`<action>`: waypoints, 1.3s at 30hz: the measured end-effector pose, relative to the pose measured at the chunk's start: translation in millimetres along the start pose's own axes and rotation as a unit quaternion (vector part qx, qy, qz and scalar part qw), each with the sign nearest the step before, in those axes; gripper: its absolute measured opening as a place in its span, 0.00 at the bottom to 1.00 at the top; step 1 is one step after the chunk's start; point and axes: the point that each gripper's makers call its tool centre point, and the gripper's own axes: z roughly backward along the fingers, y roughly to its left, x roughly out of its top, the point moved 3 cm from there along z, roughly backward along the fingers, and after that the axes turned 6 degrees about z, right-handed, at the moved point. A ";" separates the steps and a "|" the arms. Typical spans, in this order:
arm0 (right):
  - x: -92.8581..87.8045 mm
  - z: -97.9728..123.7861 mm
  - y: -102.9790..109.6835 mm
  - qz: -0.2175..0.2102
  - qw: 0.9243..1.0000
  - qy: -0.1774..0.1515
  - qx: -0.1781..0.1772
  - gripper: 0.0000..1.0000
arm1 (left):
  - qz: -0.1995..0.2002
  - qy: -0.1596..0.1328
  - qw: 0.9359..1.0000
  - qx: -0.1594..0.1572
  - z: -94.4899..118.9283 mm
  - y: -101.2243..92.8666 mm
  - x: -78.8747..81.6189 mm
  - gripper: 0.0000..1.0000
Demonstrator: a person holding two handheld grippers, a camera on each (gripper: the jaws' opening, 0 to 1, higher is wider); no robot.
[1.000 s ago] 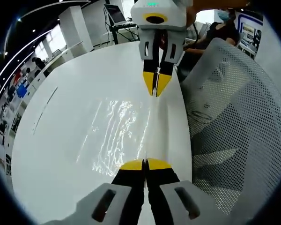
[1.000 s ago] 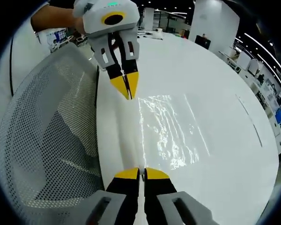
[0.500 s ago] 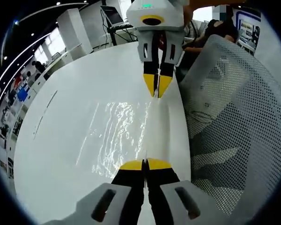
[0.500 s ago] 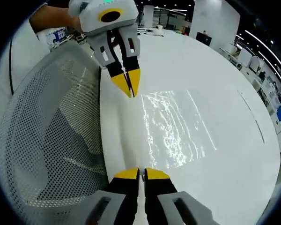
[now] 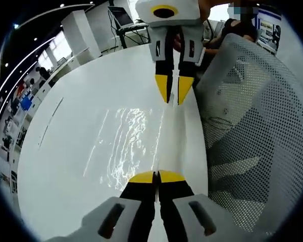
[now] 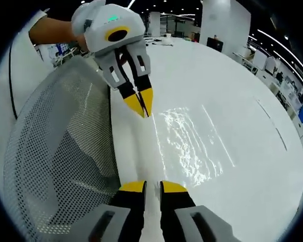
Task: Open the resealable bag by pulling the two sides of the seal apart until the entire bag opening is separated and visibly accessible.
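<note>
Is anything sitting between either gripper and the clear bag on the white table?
Nothing visible. The left gripper is shut on the edge of the clear resealable plastic bag; the right gripper is open beside it. The white mesh chair stands off the table.

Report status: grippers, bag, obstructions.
Left gripper shut on bag edge; right gripper open. Bag flat on white table, not visibly opened. Mesh chair alongside, not blocking.

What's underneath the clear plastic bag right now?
The white table lies under the clear bag, showing through the shiny film. The bag looks flat, and nothing can be made out inside it, though glare hides detail.
</note>
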 end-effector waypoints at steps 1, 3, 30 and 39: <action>2.2 -0.2 -0.6 0.002 1.000 -0.001 -0.002 0.07 | -0.001 0.000 1.000 -0.001 -0.2 -0.4 -0.1 0.00; 5.8 -1.0 -1.3 0.008 1.000 -0.003 -0.004 0.07 | -0.003 0.001 1.000 -0.001 -0.7 -0.6 -0.7 0.00; 31.2 -24.2 -7.9 0.026 1.000 -0.001 0.009 0.04 | -0.042 -0.006 0.999 0.000 1.3 -5.4 -1.4 0.00; 24.3 -27.7 -0.4 0.020 1.000 0.011 0.019 0.00 | -0.039 -0.019 0.999 0.002 1.1 -6.7 4.3 0.00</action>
